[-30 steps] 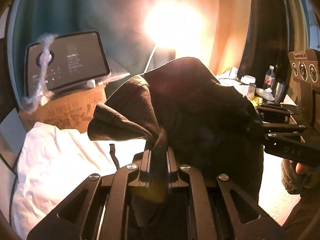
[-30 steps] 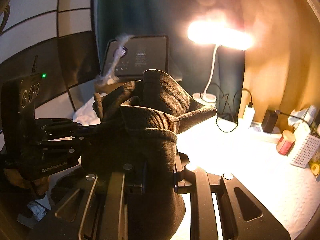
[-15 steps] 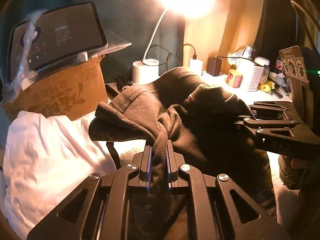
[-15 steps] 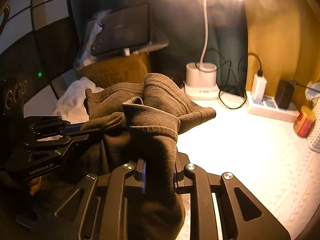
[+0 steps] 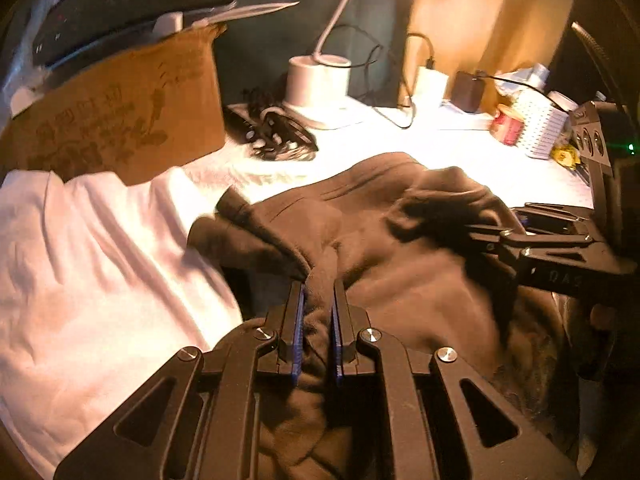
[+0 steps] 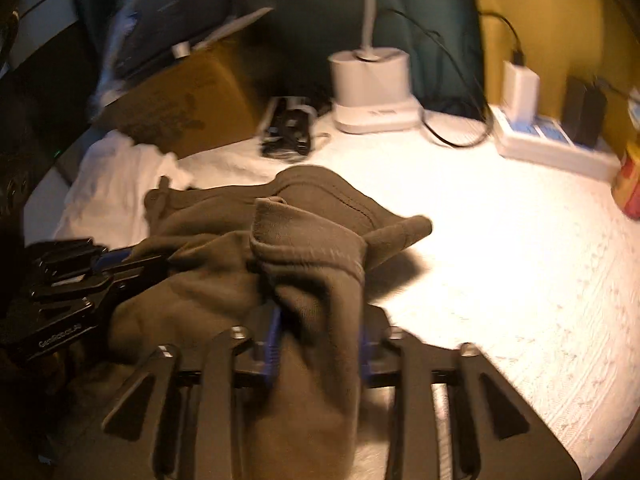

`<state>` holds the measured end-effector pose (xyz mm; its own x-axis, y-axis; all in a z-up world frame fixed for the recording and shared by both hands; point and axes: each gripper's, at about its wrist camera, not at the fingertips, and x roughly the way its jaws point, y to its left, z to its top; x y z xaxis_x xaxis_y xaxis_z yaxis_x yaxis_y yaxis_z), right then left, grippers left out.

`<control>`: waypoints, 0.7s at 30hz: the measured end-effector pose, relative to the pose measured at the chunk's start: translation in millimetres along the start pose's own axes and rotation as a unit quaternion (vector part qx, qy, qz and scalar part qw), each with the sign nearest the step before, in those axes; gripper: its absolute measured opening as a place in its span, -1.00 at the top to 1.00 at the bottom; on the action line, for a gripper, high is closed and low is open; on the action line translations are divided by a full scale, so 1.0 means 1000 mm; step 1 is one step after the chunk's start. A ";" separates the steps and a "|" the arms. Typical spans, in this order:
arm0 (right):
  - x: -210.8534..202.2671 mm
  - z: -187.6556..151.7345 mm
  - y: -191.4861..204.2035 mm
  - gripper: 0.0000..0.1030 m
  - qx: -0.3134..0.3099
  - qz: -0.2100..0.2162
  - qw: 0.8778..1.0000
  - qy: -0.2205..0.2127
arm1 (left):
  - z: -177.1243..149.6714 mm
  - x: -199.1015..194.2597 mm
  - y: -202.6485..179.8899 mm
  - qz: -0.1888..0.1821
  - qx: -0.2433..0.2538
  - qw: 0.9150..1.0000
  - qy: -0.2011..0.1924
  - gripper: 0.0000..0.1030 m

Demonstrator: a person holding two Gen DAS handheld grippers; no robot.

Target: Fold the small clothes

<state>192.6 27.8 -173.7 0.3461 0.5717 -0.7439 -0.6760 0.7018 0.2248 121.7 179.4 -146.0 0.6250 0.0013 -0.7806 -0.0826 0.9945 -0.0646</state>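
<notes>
Brown garment [image 5: 400, 248], soft knit with ribbed cuff, lying bunched on the white tabletop [image 6: 500, 248] near its front edge, part draped off toward the viewer. Left gripper [image 5: 316, 292]: jaws closed tight on a pinched fold of the garment, blue pads pressing the cloth from both sides. Right gripper [image 6: 318, 316]: jaws opening, the garment's cuffed end still lying between them; the blue pads stand apart from the cloth on either side as far as the blurred view shows. Each gripper appears in the other's view, at the garment's opposite sides. White cloth [image 5: 100, 260], crumpled, at the tabletop's left side, touching the garment's left edge. Cardboard box [image 5: 120, 120], printed, at the back left corner, partly resting over the white cloth; a dark flat device [image 5: 132, 4] in clear wrap sits tilted on top of it. Lamp [image 6: 372, 88], white base with a bent neck, at the back edge, lit. Black cable bundle [image 6: 288, 128] just beside the lamp base, toward the box. White power strip [image 6: 552, 144] with plugged chargers along the back right edge. Red can [image 5: 506, 124] and white perforated basket [image 5: 540, 128] at the right back corner.
</notes>
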 end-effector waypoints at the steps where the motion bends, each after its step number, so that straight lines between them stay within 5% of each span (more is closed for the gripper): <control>1: 0.001 0.001 -0.006 0.11 0.011 -0.007 1.000 -0.002 | 0.001 0.002 0.002 0.001 -0.003 1.000 0.003 0.81; 10: -0.005 0.008 -0.031 0.01 0.037 -0.033 0.999 -0.022 | 0.009 0.020 0.013 0.005 -0.024 0.999 0.023 0.69; 16: -0.017 0.010 -0.053 0.01 0.059 -0.108 0.991 -0.050 | 0.012 0.025 0.017 0.004 -0.035 0.999 0.027 0.63; 21: -0.026 0.007 -0.067 0.01 0.068 -0.116 0.990 -0.045 | 0.014 0.017 0.014 0.016 -0.029 0.999 0.019 0.63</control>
<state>232.9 -31.3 -165.0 0.5420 0.4190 -0.7285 -0.4789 0.8663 0.1420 142.4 195.0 -151.8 0.5923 0.0270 -0.8053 -0.1477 0.9861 -0.0756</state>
